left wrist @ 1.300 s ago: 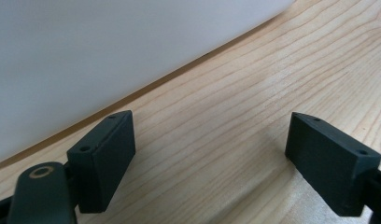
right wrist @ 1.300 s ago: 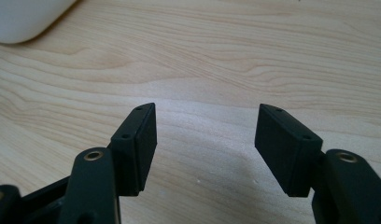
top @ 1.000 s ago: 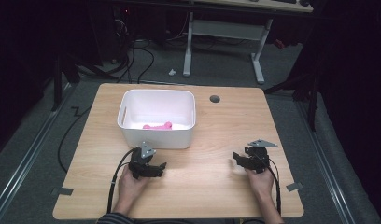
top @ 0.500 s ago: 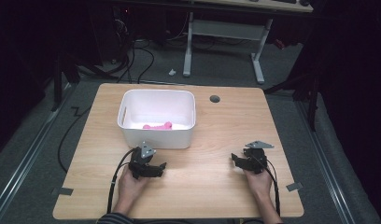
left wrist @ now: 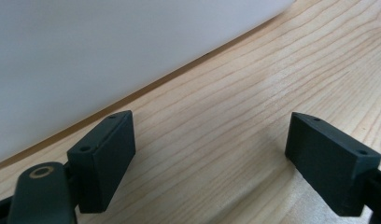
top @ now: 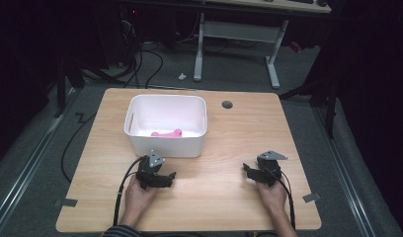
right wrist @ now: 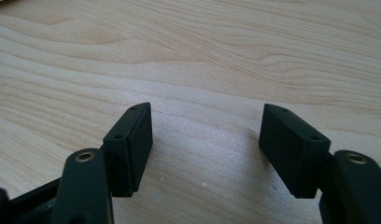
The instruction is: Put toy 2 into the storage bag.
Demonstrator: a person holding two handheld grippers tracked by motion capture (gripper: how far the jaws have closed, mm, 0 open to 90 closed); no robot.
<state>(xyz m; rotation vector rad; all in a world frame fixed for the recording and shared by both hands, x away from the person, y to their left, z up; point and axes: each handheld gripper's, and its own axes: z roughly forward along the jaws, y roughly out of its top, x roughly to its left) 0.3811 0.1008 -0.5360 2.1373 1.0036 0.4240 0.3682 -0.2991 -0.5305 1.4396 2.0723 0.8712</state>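
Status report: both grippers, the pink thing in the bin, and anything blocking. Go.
Left gripper open, empty, close to the white bin. Right gripper jaws just opening, nothing between them, over bare table. Pink object lies in the bin, untouched. Nothing in the way.

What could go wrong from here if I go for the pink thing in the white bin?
1. The left tool sits close to the white bin, so lifting forward may knock its near wall and slide it.
2. The pink thing lies low against the bin's near wall, so it may be awkward to grasp.
3. The right tool, whose jaws have just been opening on nothing, trails a cable that may snag.
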